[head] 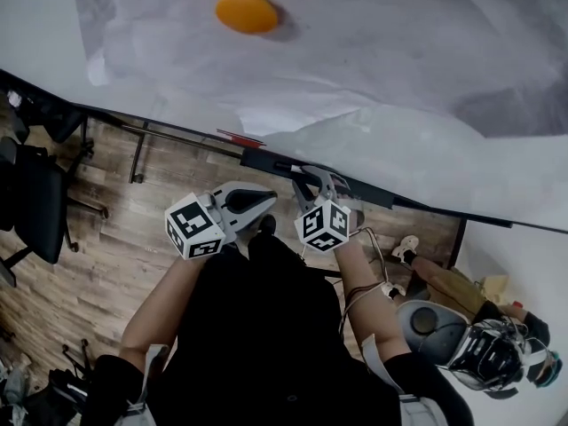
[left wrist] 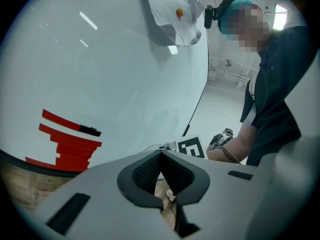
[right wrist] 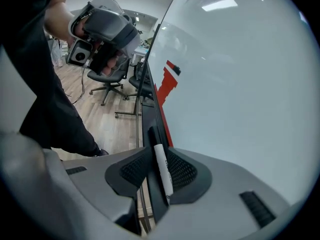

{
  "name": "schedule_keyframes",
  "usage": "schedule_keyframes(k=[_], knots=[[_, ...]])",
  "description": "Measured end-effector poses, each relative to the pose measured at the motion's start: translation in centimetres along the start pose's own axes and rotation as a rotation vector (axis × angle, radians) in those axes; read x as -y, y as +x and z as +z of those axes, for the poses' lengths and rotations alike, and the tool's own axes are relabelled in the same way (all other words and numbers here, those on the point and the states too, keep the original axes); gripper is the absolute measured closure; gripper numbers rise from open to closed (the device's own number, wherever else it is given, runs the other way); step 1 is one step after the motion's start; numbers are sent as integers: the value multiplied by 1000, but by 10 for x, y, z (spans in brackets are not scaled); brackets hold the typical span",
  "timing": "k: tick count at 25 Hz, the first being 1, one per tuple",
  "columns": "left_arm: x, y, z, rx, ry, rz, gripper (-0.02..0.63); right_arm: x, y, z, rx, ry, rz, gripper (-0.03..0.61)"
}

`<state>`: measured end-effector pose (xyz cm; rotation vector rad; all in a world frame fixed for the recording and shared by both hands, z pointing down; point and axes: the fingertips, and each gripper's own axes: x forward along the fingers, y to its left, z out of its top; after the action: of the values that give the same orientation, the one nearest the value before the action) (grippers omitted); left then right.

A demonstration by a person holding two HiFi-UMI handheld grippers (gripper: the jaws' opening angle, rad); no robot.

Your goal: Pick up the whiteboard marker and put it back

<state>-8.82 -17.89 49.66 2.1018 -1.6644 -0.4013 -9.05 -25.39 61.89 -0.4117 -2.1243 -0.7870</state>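
1. The right gripper (right wrist: 156,151) has its jaws drawn in to a narrow gap, about the width of the whiteboard marker (right wrist: 162,169), and it holds that marker between its pads
2. The marker is a white barrel with dark print along it. It runs lengthwise through the jaws, and its near end sticks out past the pads towards the gripper's body
3. The barrel lies against the pad on the whiteboard side. On the other side a thin dark strip of the tray (right wrist: 150,129) shows between the marker and the pad
4. The marker sits right over the black tray along the bottom edge of the whiteboard (right wrist: 240,74), in line with it. Whether it rests on the tray cannot be told
5. From the head view, the right gripper (head: 309,176) reaches the tray (head: 373,192) with its marker cube nearer the person
6. The left gripper (left wrist: 160,154) has its jaws fully together, pad tips meeting, with nothing between them
7. The left gripper (head: 259,199) hangs just short of the tray, close beside the right one, over the wooden floor (head: 106,238)
8. Higher on the whiteboard (head: 497,51) an orange magnet (head: 247,11) sits on a sheet of white paper (head: 355,51)
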Motion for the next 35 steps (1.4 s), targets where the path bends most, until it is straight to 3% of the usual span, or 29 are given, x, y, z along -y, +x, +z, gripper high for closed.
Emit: schedule_keyframes(k=[25, 35], knots=[[-4, -8, -4, 2, 2, 22, 603, 10, 21, -8, -100, -48, -90, 494], [-1, -12, -3, -2, 5, 22, 604, 11, 5, -2, -31, -6, -102, 505]])
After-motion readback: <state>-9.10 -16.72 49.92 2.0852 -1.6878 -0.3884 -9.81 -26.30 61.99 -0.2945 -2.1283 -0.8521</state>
